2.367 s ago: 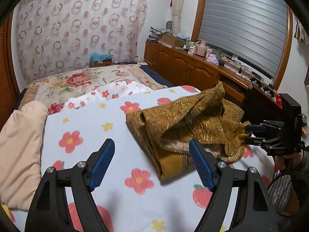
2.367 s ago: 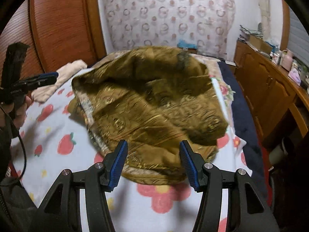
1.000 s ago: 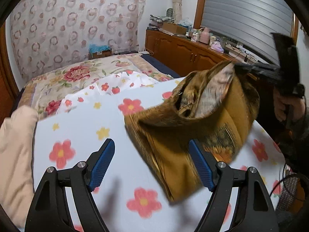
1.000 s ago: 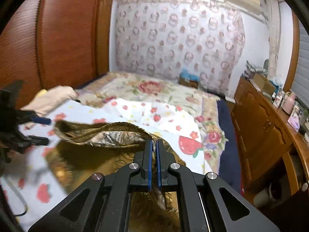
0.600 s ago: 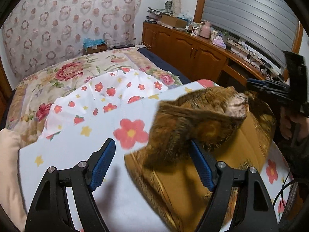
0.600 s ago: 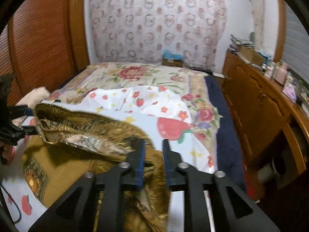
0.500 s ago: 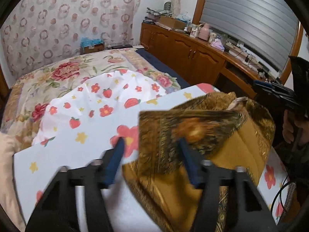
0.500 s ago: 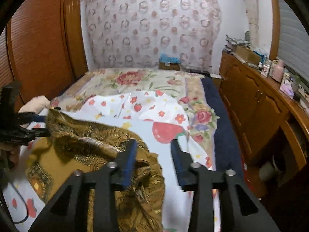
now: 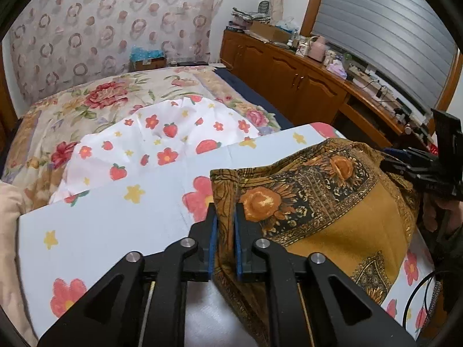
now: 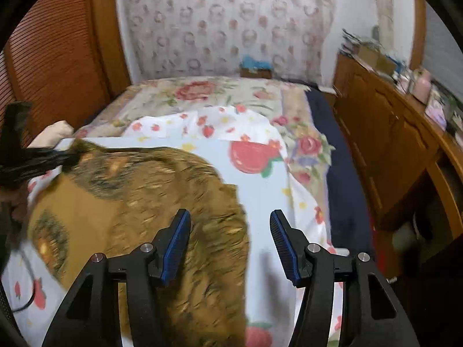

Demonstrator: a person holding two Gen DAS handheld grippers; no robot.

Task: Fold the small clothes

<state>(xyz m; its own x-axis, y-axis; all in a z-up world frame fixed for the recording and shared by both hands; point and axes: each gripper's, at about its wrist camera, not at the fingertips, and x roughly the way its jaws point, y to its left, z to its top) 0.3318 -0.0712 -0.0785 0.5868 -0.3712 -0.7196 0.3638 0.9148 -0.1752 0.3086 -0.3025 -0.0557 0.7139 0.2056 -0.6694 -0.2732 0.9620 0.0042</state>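
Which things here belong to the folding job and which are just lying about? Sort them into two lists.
Job:
- mustard patterned garment
- left gripper, jaws just closed on the garment's edge
- right gripper, jaws just opened, off the cloth
- strawberry-print sheet under it

Lying about:
- beige pillow
- floral bedspread
- wooden cabinet
- pink jug

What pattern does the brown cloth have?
Mustard brown cloth with orange flowers in dark ornate bands; clearest in left wrist view.

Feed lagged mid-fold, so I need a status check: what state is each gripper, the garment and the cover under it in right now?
left gripper: jaws have just been closing, now shut on the garment's left edge.
right gripper: jaws have just been opening, now open, holding nothing.
mustard patterned garment: folded over, lying on the sheet.
strawberry sheet: spread flat under the garment.
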